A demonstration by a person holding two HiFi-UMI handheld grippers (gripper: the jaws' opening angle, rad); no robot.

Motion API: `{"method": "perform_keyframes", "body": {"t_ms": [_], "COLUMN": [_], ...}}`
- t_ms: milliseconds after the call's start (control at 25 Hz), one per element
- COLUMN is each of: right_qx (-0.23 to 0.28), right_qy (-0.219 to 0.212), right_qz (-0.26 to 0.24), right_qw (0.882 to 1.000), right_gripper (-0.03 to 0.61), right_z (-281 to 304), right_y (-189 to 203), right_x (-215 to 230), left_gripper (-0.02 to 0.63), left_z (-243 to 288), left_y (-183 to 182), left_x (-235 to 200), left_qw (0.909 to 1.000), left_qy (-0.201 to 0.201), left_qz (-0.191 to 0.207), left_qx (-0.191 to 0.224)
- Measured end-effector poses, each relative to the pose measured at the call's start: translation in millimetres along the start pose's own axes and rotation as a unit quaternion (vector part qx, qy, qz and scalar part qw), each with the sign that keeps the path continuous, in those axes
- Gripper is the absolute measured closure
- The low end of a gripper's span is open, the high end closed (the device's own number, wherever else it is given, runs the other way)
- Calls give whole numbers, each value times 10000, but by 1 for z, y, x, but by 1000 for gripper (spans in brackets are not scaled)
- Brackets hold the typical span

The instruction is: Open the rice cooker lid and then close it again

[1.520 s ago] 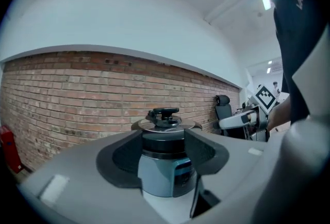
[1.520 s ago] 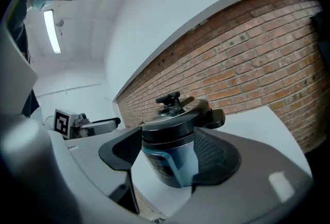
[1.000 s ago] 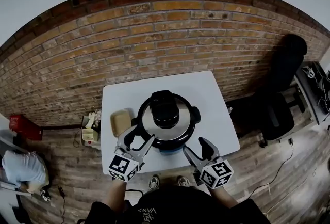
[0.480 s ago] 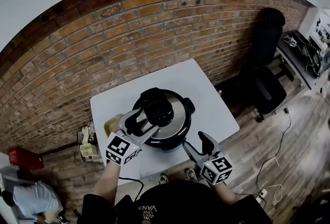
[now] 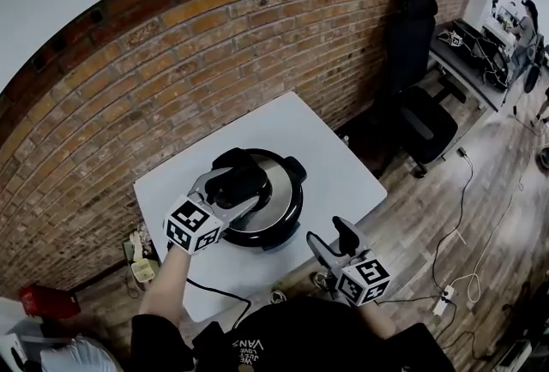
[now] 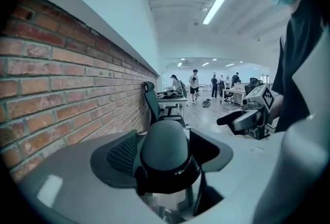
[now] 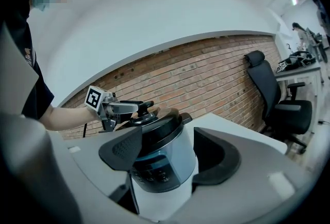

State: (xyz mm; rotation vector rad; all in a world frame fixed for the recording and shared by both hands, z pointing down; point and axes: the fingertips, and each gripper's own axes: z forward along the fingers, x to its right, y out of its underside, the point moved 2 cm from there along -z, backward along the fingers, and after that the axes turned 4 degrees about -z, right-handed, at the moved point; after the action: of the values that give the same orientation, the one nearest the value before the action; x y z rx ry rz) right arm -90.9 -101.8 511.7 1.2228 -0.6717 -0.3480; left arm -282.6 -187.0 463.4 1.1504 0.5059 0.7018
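Left tool (image 5: pixel 230 187) now over shut lid (image 5: pixel 280 189)

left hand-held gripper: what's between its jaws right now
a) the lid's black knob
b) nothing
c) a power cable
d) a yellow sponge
A: the left hand-held gripper straddles the lid's black knob; its jaws have just been opening and stand apart on either side of it.

The person wears a black short-sleeved shirt (image 5: pixel 287 338) with white lettering on it. The left gripper (image 5: pixel 235 188) and right gripper (image 5: pixel 328 235) are grey, with black-and-white marker cubes.
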Motion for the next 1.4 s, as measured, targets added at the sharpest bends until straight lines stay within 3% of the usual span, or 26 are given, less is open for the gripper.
{"method": "perform_keyframes", "body": {"t_ms": [200, 440, 1000, 1160, 1400], "right_qx": [93, 94, -31, -66, -66], "right_qy": [222, 223, 208, 243, 343], "right_qz": [25, 31, -38, -43, -25], "right_qw": [9997, 9997, 9998, 9997, 9994], "right_gripper": [275, 275, 275, 275, 275], "right_z": [-11, -12, -13, -16, -19], "right_y": [-4, -6, -9, -7, -5], "right_x": [16, 26, 40, 42, 42], "left_gripper": [318, 318, 324, 325, 325], "left_z": [15, 24, 21, 21, 22], "left_y": [2, 8, 8, 8, 9], "left_x": [3, 6, 4, 5, 7], "left_qw": [9987, 9953, 9923, 9878, 9743], "left_qy": [293, 313, 640, 1015, 1728], "left_qz": [203, 555, 754, 933, 1252], "left_qx": [-359, -724, -744, -718, -722]}}
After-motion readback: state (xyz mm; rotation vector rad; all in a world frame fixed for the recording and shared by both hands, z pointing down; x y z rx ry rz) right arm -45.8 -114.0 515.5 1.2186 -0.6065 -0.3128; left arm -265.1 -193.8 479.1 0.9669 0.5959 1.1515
